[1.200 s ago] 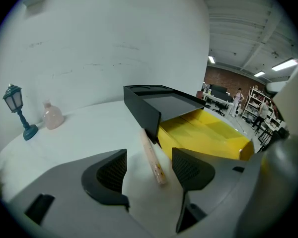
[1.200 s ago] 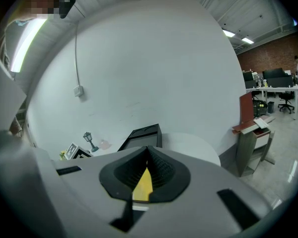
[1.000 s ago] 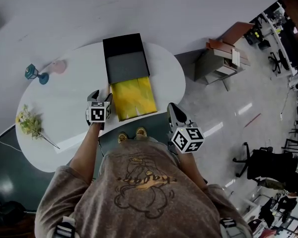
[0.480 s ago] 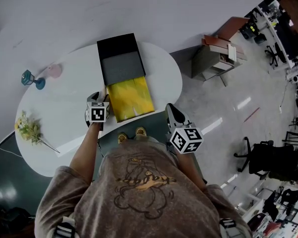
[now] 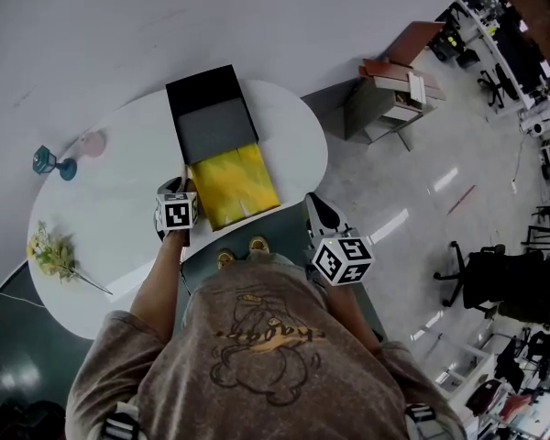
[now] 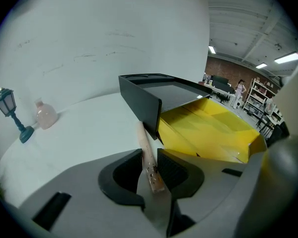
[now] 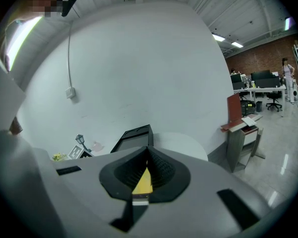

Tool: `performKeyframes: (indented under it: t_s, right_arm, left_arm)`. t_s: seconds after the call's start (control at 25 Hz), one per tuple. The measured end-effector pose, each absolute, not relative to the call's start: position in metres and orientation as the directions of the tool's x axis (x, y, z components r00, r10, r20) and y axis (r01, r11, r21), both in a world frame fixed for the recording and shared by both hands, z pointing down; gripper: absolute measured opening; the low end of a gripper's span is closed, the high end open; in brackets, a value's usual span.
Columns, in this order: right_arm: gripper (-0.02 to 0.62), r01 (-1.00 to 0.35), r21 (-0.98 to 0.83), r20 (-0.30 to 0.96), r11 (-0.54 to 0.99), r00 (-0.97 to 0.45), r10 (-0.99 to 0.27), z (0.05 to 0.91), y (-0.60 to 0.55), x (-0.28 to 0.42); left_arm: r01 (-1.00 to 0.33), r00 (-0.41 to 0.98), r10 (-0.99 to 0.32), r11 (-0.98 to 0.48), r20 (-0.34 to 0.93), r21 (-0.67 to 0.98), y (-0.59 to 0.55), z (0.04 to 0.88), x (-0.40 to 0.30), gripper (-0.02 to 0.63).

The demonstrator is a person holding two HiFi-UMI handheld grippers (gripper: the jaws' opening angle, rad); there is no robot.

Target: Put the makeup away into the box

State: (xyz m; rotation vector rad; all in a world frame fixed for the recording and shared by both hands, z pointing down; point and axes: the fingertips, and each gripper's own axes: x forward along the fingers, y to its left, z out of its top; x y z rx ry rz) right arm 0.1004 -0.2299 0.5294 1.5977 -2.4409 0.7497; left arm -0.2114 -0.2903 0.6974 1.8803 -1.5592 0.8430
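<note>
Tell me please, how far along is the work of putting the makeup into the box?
Done: nothing yet; the yellow-lined box shows no makeup inside.
In hand: the left gripper has just been closing its jaws on the pink makeup stick, which lies on the table beside the box. The right gripper is shut and empty.
Left: lift the stick and lay it in the box.

One black box with yellow tray [image 5: 202, 88]; one slim pink makeup stick [image 6: 148, 157]; one teal lantern ornament [image 5: 48, 161]; one pale pink bottle [image 5: 92, 143]; one yellow flower sprig [image 5: 53, 250].
</note>
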Motion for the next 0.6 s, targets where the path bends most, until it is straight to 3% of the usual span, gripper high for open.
performKeyframes:
  t_s: [0.6]
  right_arm:
    - [0.003,-0.891,-0.332,0.364,0.308,-0.423,-0.830,0.527,-0.222,0.101]
  left_arm:
    - [-0.995,0.089,-0.649,-0.089,0.755,0.041,-0.286,0.698,-0.226,0.078]
